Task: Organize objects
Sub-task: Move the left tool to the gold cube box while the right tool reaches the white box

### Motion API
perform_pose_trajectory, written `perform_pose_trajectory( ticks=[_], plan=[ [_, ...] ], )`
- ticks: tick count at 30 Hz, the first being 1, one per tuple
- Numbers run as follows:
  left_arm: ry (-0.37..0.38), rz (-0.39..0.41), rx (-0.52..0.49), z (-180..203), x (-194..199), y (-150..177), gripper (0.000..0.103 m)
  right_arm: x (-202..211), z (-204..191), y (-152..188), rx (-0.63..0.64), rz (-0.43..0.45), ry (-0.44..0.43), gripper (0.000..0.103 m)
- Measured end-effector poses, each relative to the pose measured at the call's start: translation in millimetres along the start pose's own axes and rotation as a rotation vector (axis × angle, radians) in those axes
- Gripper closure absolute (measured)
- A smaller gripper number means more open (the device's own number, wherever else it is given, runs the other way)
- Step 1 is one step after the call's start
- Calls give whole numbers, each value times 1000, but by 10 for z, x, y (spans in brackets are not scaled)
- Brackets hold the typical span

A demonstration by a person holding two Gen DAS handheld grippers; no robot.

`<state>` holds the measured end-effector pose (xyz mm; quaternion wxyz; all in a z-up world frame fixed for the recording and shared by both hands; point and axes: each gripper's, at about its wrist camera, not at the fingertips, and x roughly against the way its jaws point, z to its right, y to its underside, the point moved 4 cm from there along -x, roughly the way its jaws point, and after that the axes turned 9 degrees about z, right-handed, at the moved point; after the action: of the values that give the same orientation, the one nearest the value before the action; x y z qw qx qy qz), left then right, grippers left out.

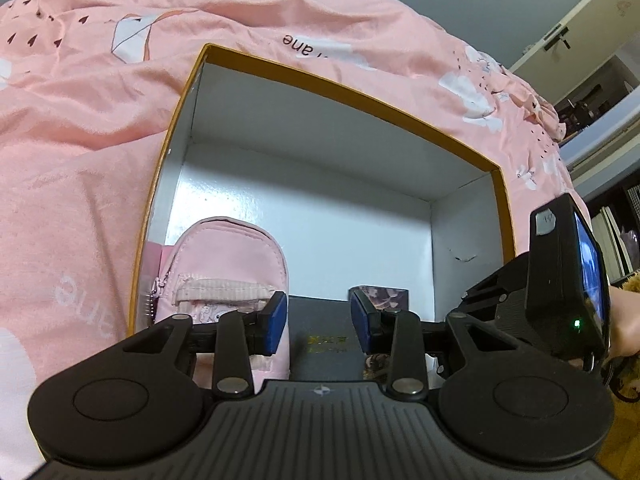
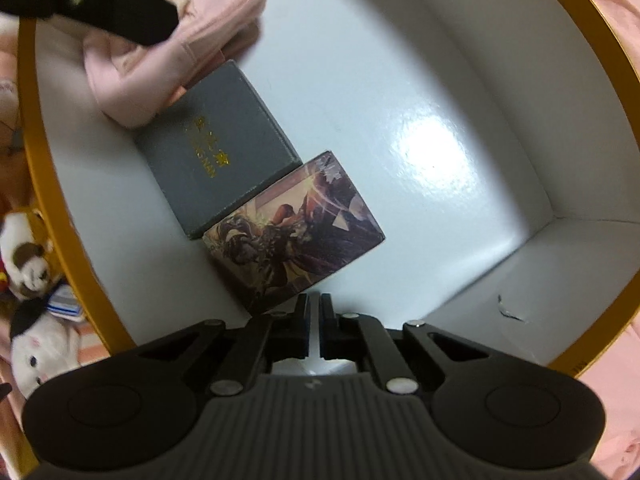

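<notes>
A large box with an orange rim (image 1: 340, 90) and white inside lies open on a pink sheet. Along its near wall sit a pink zip pouch (image 1: 228, 260), a grey box with gold lettering (image 2: 216, 148) and an illustrated card box (image 2: 296, 224), side by side. My left gripper (image 1: 319, 322) hovers above the pouch and the grey box (image 1: 320, 340). Its blue pads stand apart with nothing pressed between them. One left finger (image 2: 120, 12) crosses over the pouch (image 2: 192, 40). My right gripper (image 2: 316, 304) points straight down just beside the card box, shut and empty.
The pink printed bedsheet (image 1: 80, 160) surrounds the box. Plush toys (image 2: 28, 268) and small items lie outside its orange rim (image 2: 60, 200). The black housing of the right hand's device (image 1: 560, 280) stands over the box's right wall. Shelves (image 1: 592, 100) are far right.
</notes>
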<state>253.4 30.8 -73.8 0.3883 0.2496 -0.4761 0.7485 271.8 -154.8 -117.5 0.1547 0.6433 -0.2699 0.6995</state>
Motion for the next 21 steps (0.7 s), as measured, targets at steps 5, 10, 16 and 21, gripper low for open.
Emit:
perform_pose_trajectory(
  ticks=[5,10,16,21],
  plan=[
    [14,32,-48,62,76,5,66,96,-1,56,-36,28,10,99],
    [31,133,-187,265,376,79,63,562,-117,178,-138,150,44,96],
    [98,5,-193,334,614,332,61,1002,-353,422,-229,265,72,94],
    [131,-69,-249,406,742,639,62,981,-778,560,-227,212,43,94]
  ],
)
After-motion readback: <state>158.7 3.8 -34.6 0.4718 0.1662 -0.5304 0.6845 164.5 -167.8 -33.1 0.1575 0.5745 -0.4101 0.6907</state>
